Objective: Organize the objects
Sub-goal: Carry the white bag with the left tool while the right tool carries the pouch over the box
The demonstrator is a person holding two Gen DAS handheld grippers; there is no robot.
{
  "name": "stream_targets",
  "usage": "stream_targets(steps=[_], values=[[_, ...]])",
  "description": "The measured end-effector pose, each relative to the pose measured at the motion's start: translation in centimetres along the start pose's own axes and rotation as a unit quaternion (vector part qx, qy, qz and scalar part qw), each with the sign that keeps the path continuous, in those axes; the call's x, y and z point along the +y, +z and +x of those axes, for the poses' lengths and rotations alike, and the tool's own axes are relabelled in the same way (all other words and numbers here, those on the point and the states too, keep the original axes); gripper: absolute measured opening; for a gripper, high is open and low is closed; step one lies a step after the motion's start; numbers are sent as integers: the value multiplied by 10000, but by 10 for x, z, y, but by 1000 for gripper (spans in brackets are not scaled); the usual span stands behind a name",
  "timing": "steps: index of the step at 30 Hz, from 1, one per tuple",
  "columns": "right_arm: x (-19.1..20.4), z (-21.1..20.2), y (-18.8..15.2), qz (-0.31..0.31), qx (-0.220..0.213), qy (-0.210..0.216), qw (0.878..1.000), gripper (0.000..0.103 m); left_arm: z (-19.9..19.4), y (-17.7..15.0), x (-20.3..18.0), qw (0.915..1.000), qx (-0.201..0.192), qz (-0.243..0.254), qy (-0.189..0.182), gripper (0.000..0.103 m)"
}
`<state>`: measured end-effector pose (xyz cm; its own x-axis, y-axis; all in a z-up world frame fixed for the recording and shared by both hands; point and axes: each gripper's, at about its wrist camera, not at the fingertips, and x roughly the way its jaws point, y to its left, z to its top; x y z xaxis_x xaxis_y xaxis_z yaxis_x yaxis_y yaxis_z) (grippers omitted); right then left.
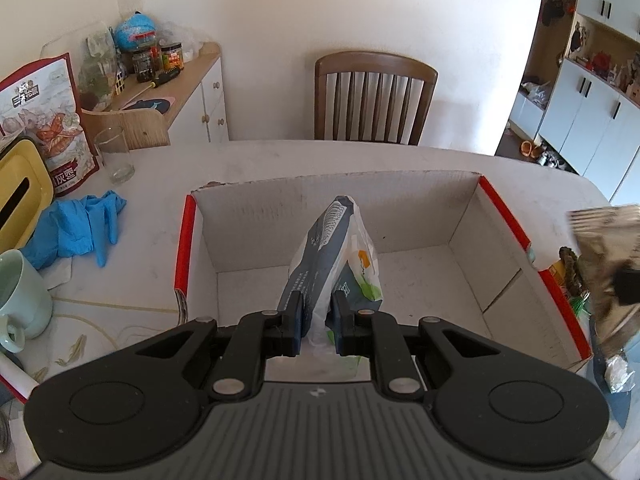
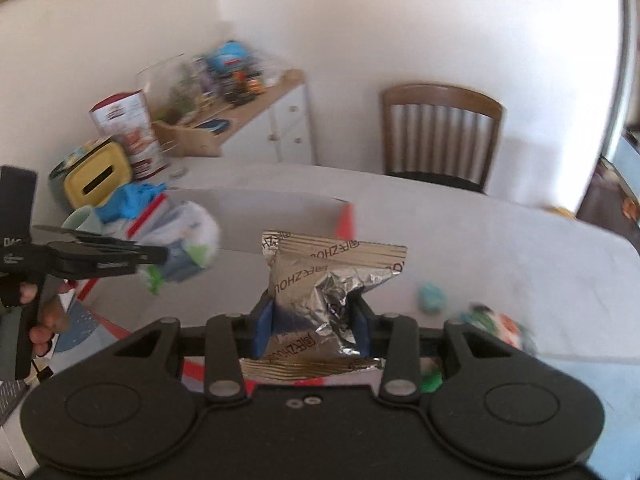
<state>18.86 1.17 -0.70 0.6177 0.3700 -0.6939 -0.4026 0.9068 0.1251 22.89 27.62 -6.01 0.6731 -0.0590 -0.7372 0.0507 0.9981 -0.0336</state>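
The left gripper pinches a blue-and-white packet above the open cardboard box — the landmark on the pale counter. Right of the box, the right gripper's fingers clamp a foil packet. Left of it lie blue gloves, a glass and a mug; behind it stands a wooden chair — against a white wall.

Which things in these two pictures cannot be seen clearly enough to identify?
- Right wrist view: small colourful items on the table, smeared by motion blur.
- Left wrist view: silver packet, blurred and cut by the right edge.
- Left wrist view: box floor near the left tongs, hidden by the blue-white bag.
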Motion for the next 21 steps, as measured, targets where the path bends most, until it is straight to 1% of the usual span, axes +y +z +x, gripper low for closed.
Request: stream_targets(steps=[4,7,11,15,21], values=[[25,32,8,-246,274,195,9991,39,12,3,3,9998,198,-5,55,14],[42,63,9,-406,536,213,9975,39,24,5,3,9993,365,19,96,14],[58,93,10,-570,882,228,9942,39,40,8,-1,9978,622,197,137,14],[67,115,6,-746,1175,126,9902,39,55,9,-5,9959,840,296,157,14],[73,134,3,-802,1507,68,9853,39,69,11,-8,9927,1125,408,159,15]])
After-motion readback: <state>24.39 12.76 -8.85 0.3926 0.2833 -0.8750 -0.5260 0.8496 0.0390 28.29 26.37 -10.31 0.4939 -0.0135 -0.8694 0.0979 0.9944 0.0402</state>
